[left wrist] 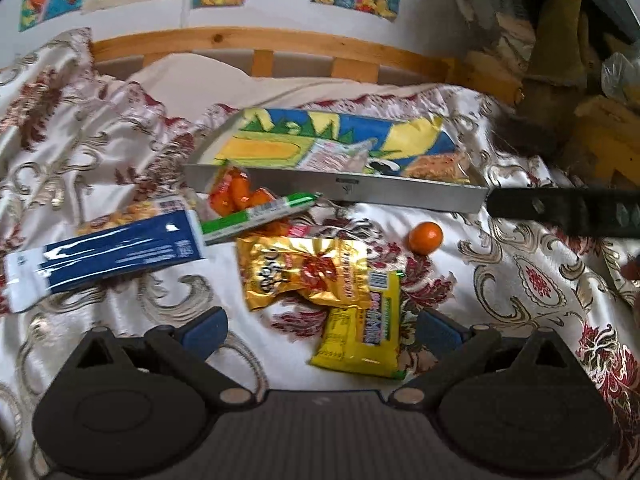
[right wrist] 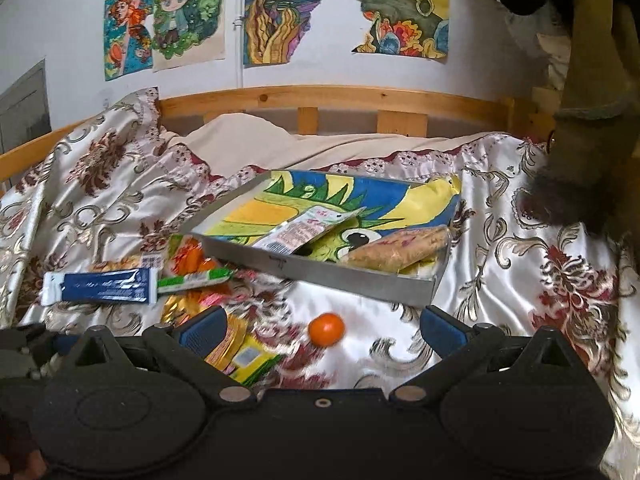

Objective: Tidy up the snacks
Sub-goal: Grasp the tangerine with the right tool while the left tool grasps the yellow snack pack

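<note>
A grey metal tray (left wrist: 400,194) (right wrist: 360,280) lined with a colourful drawing lies on the bed; a pink-white packet (right wrist: 304,232) and a wrapped granola bar (right wrist: 400,252) lie in it. In front lie a blue packet (left wrist: 116,254) (right wrist: 104,286), a green-white stick pack (left wrist: 256,214) (right wrist: 192,278), an orange-sweets bag (left wrist: 236,194), a gold bag (left wrist: 304,272), a yellow bar (left wrist: 364,336) and a small orange (left wrist: 425,237) (right wrist: 326,329). My left gripper (left wrist: 320,330) is open and empty above the yellow bar. My right gripper (right wrist: 320,330) is open and empty, just short of the orange.
A floral satin bedspread (left wrist: 520,280) (right wrist: 540,280) covers the bed. A wooden headboard (right wrist: 340,100) and a wall with drawings (right wrist: 280,12) stand behind. Clutter (left wrist: 560,80) sits at the right. The right gripper's black body (left wrist: 568,212) shows beside the tray.
</note>
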Demonstrator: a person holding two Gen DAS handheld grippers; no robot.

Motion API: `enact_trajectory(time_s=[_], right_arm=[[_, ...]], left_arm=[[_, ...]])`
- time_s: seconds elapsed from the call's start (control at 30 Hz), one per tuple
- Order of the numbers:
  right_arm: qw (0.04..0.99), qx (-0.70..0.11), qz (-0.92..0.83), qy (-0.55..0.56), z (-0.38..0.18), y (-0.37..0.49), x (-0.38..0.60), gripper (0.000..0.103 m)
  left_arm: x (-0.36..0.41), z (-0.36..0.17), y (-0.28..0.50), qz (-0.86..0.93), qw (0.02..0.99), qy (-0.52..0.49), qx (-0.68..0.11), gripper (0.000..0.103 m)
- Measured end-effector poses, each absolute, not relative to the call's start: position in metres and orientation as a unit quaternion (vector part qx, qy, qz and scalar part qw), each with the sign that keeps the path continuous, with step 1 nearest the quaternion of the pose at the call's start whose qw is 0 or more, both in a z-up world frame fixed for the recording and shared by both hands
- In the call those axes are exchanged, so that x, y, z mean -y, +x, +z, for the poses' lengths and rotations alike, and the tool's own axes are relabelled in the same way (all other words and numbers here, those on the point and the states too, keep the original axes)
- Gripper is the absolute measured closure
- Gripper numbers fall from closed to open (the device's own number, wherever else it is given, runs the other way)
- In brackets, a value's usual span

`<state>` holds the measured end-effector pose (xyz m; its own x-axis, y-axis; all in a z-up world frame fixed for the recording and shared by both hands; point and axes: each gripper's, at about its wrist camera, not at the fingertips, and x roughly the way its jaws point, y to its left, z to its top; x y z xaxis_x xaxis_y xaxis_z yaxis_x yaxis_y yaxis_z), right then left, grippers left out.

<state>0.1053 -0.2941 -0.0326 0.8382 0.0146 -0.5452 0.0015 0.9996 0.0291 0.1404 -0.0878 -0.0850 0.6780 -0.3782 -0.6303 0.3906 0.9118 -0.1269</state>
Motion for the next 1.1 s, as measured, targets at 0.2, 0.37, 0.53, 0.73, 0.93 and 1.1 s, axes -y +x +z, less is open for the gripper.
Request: enact_trajectory(time_s=[0.2,0.37,0.53,0.73,0.93,1.1], right_arm=[[0.961,-0.272,0.032,0.037,-0.041,0.134,0.311,0.001],[0.952,-0.298,0.055,0.042,-0.061,0.151,0.312,0.006],[0.947,-0.31,0.071,0.036,-0.073,0.164,0.306,0.02],[0.939,-0.338,0.057,-0.002,-0.089,0.179,0.302,0.032],[0.929,-0.366,0.05,-0.009,-0.11,0.188,0.306,0.051],[0.936,-0.345,0.065,-0.019,-0.116,0.188,0.306,0.067]], left_arm=[[0.101,-0.091,0.154,-0.214,0.909,0.016,-0.357,0.0],[0.117,-0.098,0.156,-0.232,0.895,0.039,-0.378,0.001],[0.132,-0.106,0.155,-0.231,0.891,0.071,-0.385,0.005],[0.128,-0.108,0.168,-0.217,0.881,0.029,-0.419,0.017],[0.13,-0.109,0.175,-0.194,0.878,0.009,-0.438,0.032],[0.142,-0.107,0.175,-0.182,0.876,0.026,-0.446,0.046]])
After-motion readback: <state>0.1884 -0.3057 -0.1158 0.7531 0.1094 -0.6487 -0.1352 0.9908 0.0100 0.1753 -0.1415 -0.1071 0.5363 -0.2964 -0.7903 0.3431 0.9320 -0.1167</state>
